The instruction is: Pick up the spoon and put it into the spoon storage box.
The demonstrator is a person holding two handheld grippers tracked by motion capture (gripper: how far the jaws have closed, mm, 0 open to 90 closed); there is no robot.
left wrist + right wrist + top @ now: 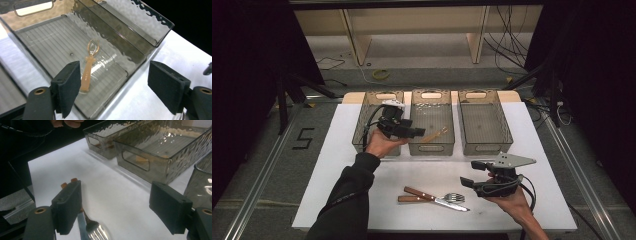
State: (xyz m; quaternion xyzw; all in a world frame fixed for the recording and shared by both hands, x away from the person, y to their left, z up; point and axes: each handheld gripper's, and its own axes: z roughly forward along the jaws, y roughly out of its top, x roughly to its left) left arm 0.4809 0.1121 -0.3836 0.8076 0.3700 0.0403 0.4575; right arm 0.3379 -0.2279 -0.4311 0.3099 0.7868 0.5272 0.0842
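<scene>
— White tabletop, three clear bins along its far edge?
— Yes. Left gripper, jaws spread, hovers over the middle bin; its spoon lies just ahead.
— Right gripper?
— Spread, empty; knife and fork beneath, bare table ahead.

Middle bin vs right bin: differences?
The middle bin holds a small copper-coloured spoon lying on its floor; the right bin looks empty. The left tongs hover open over the middle bin's near left edge; nothing hangs over the right bin. Both are smoky translucent, ribbed-floored, with cut-out handles, standing side by side on the white tabletop.
</scene>
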